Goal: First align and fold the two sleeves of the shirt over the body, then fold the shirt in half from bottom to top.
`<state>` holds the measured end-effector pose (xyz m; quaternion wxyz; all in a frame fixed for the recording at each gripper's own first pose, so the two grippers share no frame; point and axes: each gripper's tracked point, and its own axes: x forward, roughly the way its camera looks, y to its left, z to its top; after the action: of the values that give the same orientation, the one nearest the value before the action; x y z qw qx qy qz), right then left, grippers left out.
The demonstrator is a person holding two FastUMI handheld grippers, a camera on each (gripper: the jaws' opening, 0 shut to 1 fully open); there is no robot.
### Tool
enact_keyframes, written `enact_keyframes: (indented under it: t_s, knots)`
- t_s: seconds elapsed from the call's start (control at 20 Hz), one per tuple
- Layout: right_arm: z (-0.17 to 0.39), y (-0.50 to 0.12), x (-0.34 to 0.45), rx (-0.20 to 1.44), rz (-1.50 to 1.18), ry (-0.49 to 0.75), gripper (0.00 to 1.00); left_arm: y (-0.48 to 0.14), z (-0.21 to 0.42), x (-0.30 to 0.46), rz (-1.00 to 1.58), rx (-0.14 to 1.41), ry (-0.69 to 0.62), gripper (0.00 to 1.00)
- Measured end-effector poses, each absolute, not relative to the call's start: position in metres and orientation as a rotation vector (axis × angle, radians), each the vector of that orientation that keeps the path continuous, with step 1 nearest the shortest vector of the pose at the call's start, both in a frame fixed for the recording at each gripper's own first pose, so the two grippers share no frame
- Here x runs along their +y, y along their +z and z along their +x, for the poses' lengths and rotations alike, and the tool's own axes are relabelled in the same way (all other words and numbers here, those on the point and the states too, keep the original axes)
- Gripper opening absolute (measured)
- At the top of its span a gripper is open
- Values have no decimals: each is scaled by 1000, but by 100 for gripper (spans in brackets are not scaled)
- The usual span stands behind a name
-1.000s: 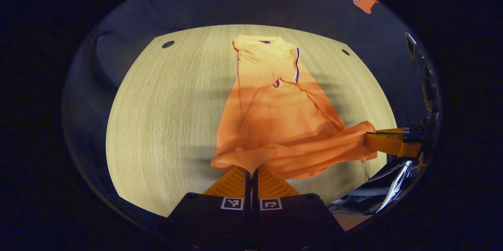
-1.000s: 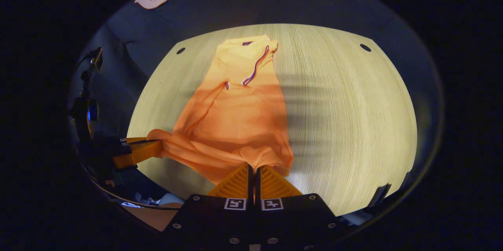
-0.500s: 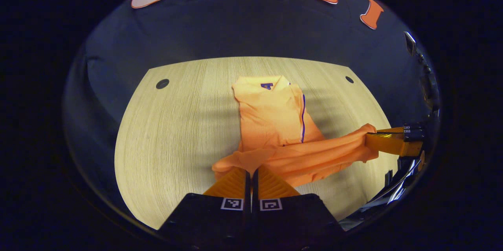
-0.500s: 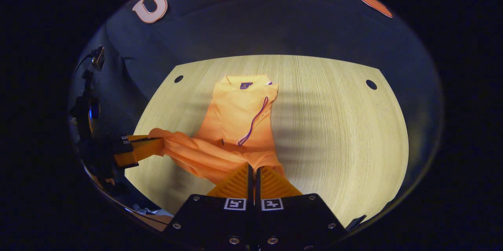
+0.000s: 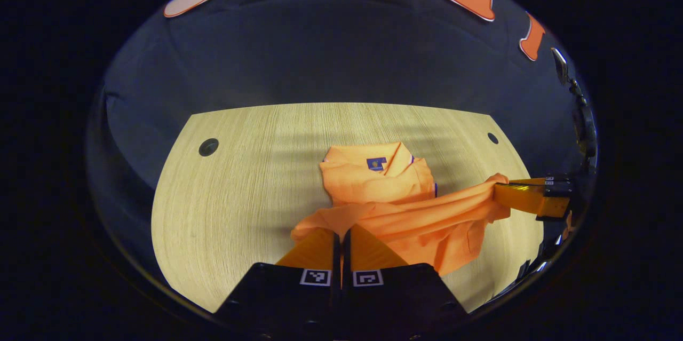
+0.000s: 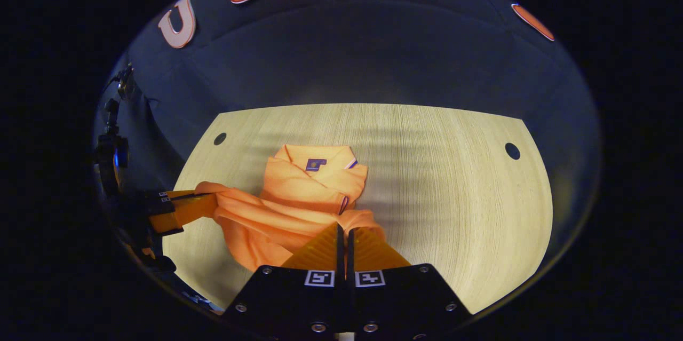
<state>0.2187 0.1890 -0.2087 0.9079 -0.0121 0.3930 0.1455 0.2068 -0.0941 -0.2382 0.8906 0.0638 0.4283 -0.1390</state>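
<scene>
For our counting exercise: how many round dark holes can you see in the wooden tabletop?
2. One hole sits near the far left corner of the table, the other near the far right corner. The shirt could hide more.

Strong light from above is washing the wooden table (image 5: pixel 240 170) ahead of the claws, while the booth beyond is lying in deep dimness. Striped shadows are falling across the wood past the orange shirt (image 6: pixel 299 197). Fisheye distortion is bowing the table edges; focus is staying sharp centrally, softening toward the rim.
</scene>
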Motion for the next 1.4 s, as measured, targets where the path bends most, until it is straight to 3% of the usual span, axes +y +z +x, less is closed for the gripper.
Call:
enact_keyframes:
  t_s: [0.25, 0.5, 0.55, 0.6, 0.65, 0.8, 1.0, 1.4]
  knots:
    - [271, -247, 203, 812, 10, 284, 0, -278, 250, -95, 145, 902, -258, 1]
    - [279, -279, 205, 857, -24, 263, 2, -303, 262, -89, 124, 902, -228, 3]
    - [282, -278, 204, 840, -38, 267, 8, -303, 263, -83, 134, 903, -216, 16]
    - [281, -277, 207, 829, -39, 278, 12, -305, 264, -78, 142, 905, -199, 23]
    - [281, -277, 208, 827, -40, 279, 34, -309, 265, -78, 133, 906, -202, 33]
    - [283, -273, 205, 804, -31, 274, 100, -307, 265, -73, 125, 897, -177, 100]
    - [282, -243, 201, 729, -18, 263, 99, -271, 271, -63, 130, 801, -152, 99]
    - [254, -114, 193, 436, 60, 253, 99, -122, 257, -72, 138, 468, -181, 99]
